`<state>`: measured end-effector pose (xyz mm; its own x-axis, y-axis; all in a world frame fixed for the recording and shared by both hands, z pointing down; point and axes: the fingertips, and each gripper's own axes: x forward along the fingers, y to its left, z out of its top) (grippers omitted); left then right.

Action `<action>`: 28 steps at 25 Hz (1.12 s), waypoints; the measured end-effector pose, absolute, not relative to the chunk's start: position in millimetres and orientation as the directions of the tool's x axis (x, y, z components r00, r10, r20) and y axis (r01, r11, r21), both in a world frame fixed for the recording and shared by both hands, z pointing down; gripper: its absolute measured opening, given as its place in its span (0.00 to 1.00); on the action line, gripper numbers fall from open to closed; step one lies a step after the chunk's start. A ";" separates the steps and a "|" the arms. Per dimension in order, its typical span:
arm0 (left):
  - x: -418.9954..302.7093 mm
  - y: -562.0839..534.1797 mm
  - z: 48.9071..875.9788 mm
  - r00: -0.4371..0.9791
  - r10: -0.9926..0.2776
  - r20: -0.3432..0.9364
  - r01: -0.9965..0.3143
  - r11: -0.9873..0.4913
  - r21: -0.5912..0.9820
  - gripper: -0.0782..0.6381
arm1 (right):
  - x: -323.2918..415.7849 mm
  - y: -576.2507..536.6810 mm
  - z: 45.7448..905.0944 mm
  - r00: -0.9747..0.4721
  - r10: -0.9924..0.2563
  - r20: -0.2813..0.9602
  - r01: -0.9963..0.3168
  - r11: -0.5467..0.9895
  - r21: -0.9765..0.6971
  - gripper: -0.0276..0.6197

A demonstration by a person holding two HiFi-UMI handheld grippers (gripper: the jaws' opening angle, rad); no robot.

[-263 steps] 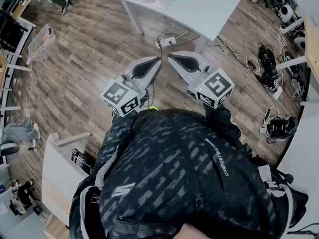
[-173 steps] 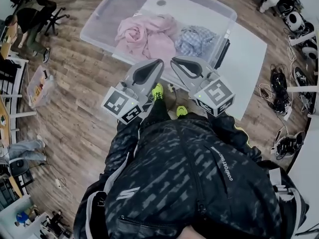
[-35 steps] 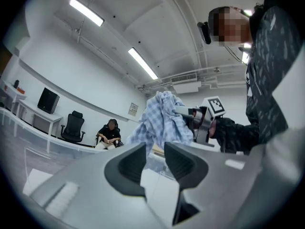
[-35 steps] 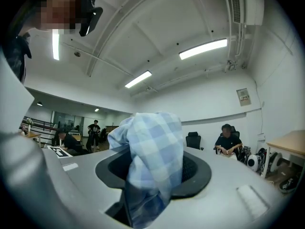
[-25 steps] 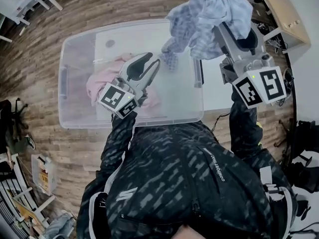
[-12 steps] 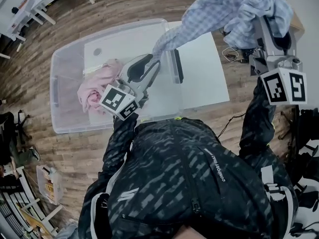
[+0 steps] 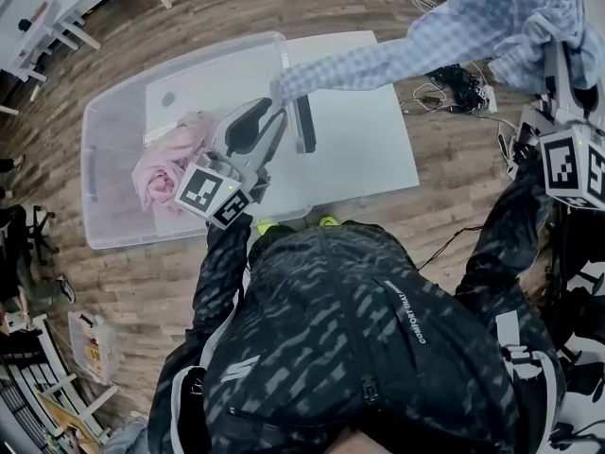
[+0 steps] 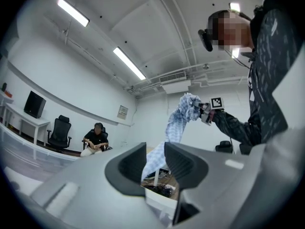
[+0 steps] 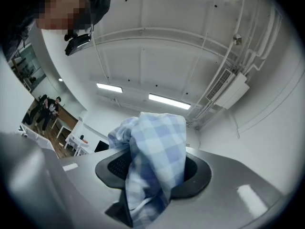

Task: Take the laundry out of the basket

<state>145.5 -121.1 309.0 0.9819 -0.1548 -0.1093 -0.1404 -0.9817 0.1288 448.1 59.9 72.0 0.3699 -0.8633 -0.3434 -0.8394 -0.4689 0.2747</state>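
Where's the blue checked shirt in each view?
Head view: blue checked shirt stretched across the top, left gripper to right gripper.
Left gripper view: centre, rising from the jaws.
Right gripper view: centre, clamped in the jaws.
Landmark: right gripper's marker cube in head and left gripper views.

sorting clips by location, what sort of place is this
Probably an office or lab workroom rather than a home: an office chair beside a white desk, strip lights on the ceiling, and cables tangled on the wood floor.

Wood plank floor [image 7: 123,282], a white table [image 7: 364,145], white walls [image 8: 71,99] and strip lights [image 8: 128,63] overhead.
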 end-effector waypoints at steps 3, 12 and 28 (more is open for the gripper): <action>155.4 -112.4 311.3 0.980 -0.174 -0.097 -0.161 -0.978 0.130 0.27 | 470.4 69.0 82.7 0.378 -0.865 -0.330 -0.842 -0.469 0.266 0.36; 177.5 -95.5 319.3 0.976 -0.209 -0.064 -0.199 -0.970 0.142 0.27 | 380.0 -64.0 262.1 -0.106 -0.992 0.066 -0.967 0.119 0.226 0.37; 131.4 -114.6 341.5 0.945 -0.328 0.016 -0.325 -0.928 0.184 0.27 | 277.0 -121.9 503.0 -0.408 -0.826 0.389 -0.908 0.413 -0.073 0.62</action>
